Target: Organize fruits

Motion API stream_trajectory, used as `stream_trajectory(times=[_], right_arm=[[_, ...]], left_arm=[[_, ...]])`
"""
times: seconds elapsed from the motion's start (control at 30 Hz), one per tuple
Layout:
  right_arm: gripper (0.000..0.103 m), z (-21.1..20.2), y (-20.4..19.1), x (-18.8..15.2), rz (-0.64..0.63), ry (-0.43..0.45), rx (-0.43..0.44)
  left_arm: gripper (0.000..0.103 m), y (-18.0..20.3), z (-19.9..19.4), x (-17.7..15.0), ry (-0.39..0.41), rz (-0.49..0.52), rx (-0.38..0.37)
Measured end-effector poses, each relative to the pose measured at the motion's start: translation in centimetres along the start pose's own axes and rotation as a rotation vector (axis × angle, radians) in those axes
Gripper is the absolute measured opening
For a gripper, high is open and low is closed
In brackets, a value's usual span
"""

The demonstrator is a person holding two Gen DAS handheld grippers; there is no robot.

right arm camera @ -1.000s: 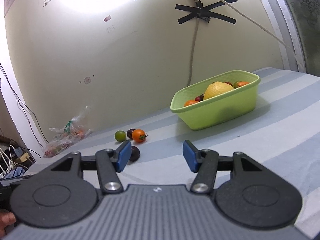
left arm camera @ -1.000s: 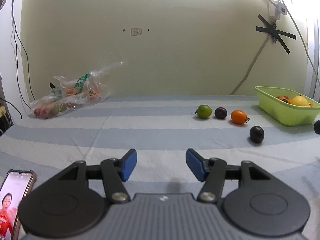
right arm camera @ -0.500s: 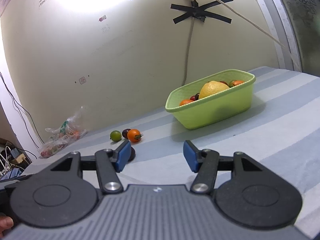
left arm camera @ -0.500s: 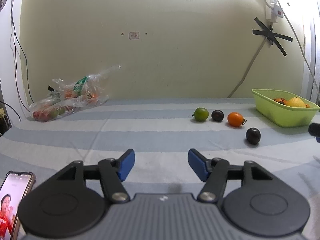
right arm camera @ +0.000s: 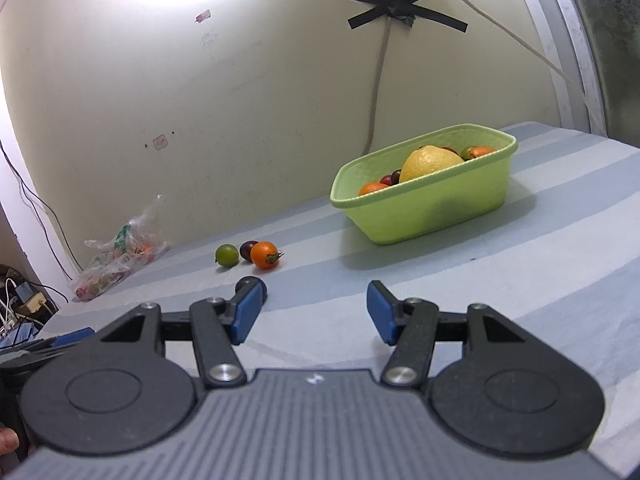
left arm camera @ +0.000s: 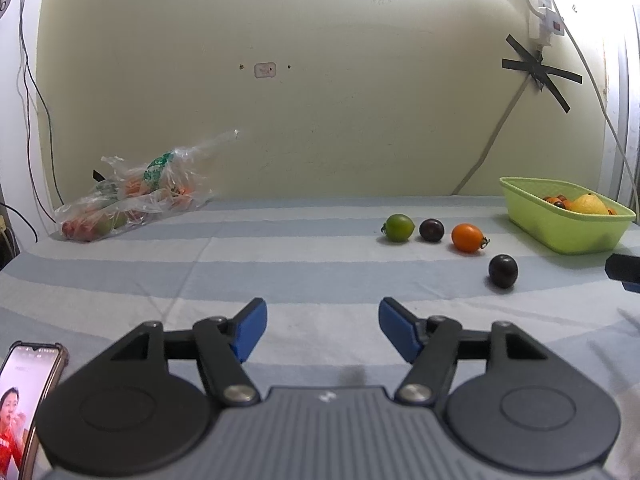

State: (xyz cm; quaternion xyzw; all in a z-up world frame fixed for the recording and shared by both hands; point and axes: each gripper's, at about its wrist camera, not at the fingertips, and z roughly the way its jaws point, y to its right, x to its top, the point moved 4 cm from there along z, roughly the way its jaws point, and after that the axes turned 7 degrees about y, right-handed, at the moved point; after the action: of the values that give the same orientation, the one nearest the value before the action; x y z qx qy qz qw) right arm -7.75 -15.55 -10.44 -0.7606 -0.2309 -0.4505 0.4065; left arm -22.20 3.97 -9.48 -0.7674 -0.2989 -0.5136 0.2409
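On the striped cloth lie a green tomato (left arm camera: 398, 227), a dark plum (left arm camera: 431, 230), an orange tomato (left arm camera: 467, 237) and a second dark fruit (left arm camera: 503, 271) nearer me. A lime-green basket (left arm camera: 560, 232) at the right holds a yellow lemon (right arm camera: 430, 162) and several small fruits. My left gripper (left arm camera: 322, 330) hovers over bare cloth well short of the fruits, its jaws opening with nothing between them. My right gripper (right arm camera: 312, 312) is open and empty; its left fingertip hides most of the near dark fruit (right arm camera: 246, 281). The basket (right arm camera: 424, 212) lies beyond it.
A clear plastic bag of produce (left arm camera: 132, 200) rests against the wall at the far left. A phone (left arm camera: 24, 400) with a lit screen lies at the near left. Cables hang down the wall. The right gripper's tip (left arm camera: 624, 268) shows at the left view's right edge.
The left gripper's jaws have spread a little wider. The right view has shifted slightly, so the basket and fruits sit a bit lower and more to the left.
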Motion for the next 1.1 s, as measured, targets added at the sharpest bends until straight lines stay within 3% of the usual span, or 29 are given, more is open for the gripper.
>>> stream_trajectory(times=[0.27, 0.83, 1.1], right_arm=[[0.064, -0.28, -0.21, 0.15, 0.006, 0.013, 0.057], [0.064, -0.60, -0.19, 0.25, 0.013, 0.032, 0.076], [0.064, -0.42, -0.47, 0.26, 0.002, 0.019, 0.088]], left_arm=[[0.064, 0.31, 0.23, -0.08, -0.015, 0.016, 0.000], [0.064, 0.56, 0.24, -0.13, -0.021, 0.031, 0.023], [0.064, 0.33, -0.09, -0.10, -0.005, 0.006, -0.025]])
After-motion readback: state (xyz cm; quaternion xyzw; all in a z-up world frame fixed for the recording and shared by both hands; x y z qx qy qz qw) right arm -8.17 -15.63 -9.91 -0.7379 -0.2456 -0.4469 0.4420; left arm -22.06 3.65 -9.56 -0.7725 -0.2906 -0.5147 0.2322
